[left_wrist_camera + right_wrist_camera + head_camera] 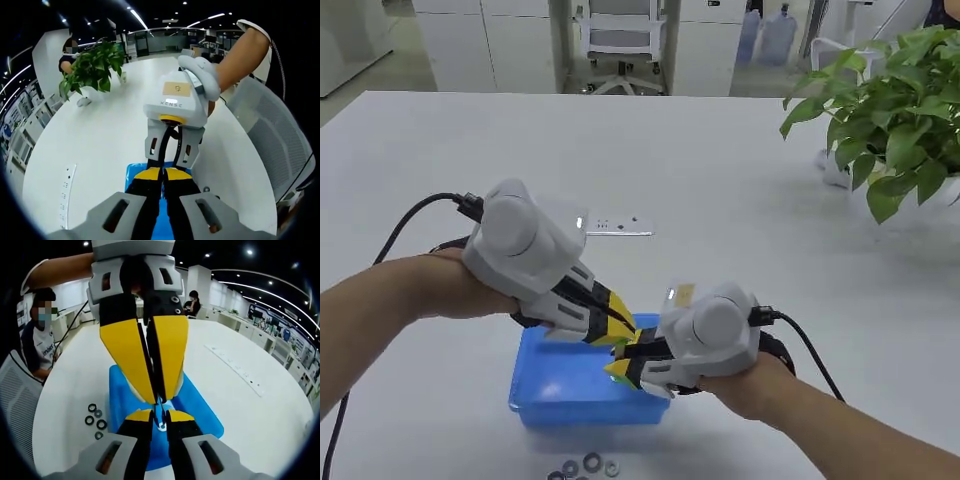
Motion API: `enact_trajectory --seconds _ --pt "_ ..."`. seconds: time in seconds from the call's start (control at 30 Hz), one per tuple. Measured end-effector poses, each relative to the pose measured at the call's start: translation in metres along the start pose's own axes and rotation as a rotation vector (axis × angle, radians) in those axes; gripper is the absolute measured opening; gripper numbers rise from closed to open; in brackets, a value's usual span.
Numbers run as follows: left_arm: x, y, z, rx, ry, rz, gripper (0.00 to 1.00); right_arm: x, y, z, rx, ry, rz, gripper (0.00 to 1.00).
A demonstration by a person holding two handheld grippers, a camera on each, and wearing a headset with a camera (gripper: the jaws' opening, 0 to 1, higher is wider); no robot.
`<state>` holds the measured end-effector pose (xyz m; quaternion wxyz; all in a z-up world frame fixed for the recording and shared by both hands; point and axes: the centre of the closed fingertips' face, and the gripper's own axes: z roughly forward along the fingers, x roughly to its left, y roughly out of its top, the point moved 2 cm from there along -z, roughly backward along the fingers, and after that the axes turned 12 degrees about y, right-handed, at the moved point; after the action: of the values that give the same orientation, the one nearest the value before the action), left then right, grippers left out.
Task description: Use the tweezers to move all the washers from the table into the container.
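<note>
Both grippers meet tip to tip over the blue container [560,385], which sits near the table's front edge. My left gripper [620,335] comes in from the left, its yellow jaws shut on thin tweezers [149,355]. My right gripper [617,368] faces it from the right, its jaws closed around the tweezers' lower end. In the right gripper view, my right gripper [160,417] sits just under the left gripper [160,401], above the container [200,410]. Several dark washers [585,465] lie on the table in front of the container; the washers [95,421] are loose beside it.
A potted plant [890,110] stands at the table's far right. A flat white strip [615,225] lies on the table behind the grippers. Cables trail from both grippers. An office chair [620,40] stands beyond the far edge. A person [40,340] sits nearby.
</note>
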<state>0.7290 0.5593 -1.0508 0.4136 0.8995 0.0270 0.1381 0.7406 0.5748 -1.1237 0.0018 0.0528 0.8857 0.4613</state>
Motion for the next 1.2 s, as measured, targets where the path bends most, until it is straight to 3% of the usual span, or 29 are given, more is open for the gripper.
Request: enact_trajectory --seconds 0.67,1.2 --pt "-0.003 0.020 -0.019 -0.016 0.012 0.003 0.05 0.011 0.020 -0.016 -0.015 -0.020 -0.025 0.12" --pt "-0.016 0.032 -0.042 -0.013 0.023 0.010 0.05 0.031 0.036 -0.028 -0.025 -0.029 -0.060 0.12"
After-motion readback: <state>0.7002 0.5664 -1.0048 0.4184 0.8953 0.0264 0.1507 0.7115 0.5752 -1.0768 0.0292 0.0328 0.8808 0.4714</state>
